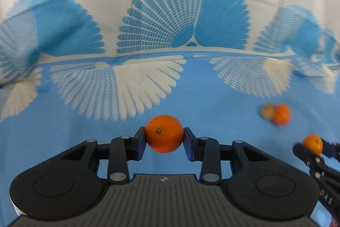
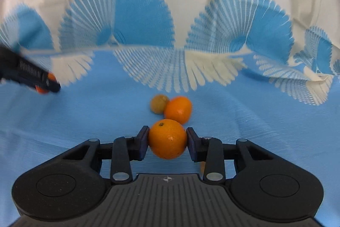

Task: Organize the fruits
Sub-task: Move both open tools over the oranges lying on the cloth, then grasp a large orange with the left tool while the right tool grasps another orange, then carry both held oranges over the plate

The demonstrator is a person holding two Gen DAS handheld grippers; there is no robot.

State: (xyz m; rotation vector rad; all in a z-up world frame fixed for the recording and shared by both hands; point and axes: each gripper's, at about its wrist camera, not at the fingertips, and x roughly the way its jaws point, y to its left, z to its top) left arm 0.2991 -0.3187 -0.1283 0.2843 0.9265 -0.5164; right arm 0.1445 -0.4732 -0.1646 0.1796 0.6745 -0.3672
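Each hand has a fruit in its grip; the left gripper pinches a tangerine squarely between its blue pads, stem scar turned toward the camera, and the right gripper pinches a second tangerine the same way, pads pressed on either flank; no slack shows at either pair of jaws. Both fruits sit over the blue patterned tablecloth, though whether they rest on it or hang just clear I cannot tell. Just beyond the right gripper's fruit lie two more, touching each other: a loose orange tangerine and a duller brownish-green fruit on its far left side; in the left wrist view they lie far to the right. The step in hand looks like the pickup, done on both sides at once; no bowl or tray is in view, so the next move calls for carrying both fruits to wherever they are being gathered, probably beside the waiting pair, and setting them down gently so they do not roll.
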